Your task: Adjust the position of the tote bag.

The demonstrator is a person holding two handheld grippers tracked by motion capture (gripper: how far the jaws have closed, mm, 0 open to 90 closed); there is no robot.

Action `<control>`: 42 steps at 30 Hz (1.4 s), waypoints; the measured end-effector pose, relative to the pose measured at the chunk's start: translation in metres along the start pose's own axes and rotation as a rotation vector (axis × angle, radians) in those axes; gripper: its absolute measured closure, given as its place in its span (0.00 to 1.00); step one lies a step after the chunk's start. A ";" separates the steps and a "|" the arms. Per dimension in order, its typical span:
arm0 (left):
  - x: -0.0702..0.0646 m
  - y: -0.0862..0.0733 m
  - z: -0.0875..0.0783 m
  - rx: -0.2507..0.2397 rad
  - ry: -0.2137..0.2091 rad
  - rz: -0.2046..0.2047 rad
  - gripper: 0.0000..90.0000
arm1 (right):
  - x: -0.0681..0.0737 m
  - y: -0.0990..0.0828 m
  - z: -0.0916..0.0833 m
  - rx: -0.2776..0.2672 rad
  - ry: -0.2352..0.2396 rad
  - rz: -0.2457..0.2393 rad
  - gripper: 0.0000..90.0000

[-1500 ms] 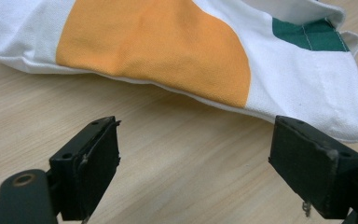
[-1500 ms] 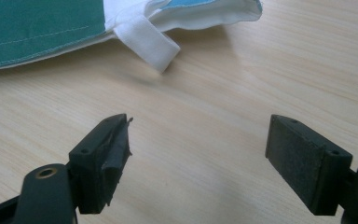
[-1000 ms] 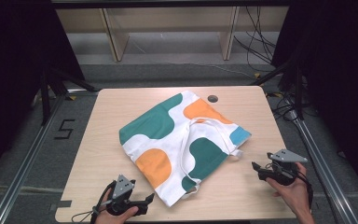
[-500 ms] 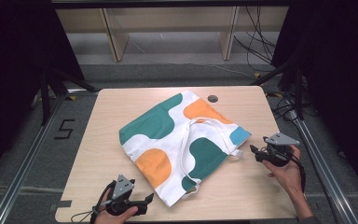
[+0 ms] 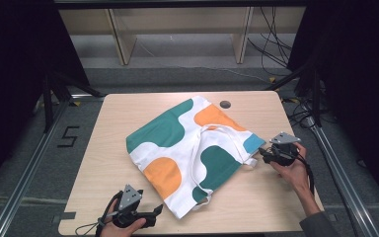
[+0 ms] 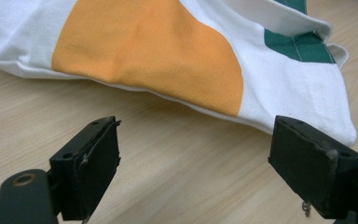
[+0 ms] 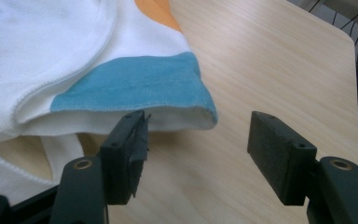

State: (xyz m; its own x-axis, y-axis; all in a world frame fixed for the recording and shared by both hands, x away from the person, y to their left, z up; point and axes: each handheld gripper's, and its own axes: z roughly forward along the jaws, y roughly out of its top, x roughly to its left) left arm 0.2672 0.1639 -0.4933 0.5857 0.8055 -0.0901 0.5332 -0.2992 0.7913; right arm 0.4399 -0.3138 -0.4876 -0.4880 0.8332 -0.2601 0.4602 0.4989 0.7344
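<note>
Resting at the counter's [image 5: 103, 123] near edge, the left gripper [image 5: 150, 217] holds its jaws wide before the tote bag's [image 5: 177, 143] white corner. Farther right, the right gripper [image 5: 262, 154] gapes beside the blue corner; its own view reveals layered hems.

Patterned cloth bag [image 5: 192, 148] flat on table [image 5: 103, 148]
</note>
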 end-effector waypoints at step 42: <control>-0.003 -0.013 -0.016 0.065 0.032 0.077 0.17 | 0.048 -0.004 -0.038 -0.023 0.190 -0.109 0.93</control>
State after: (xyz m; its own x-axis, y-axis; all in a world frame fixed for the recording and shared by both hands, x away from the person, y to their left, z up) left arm 0.2484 0.1736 -0.4935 0.6074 0.7943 -0.0105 0.5262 -0.3924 0.7544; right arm 0.3863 -0.2848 -0.4797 -0.6658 0.7136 -0.2177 0.3813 0.5763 0.7228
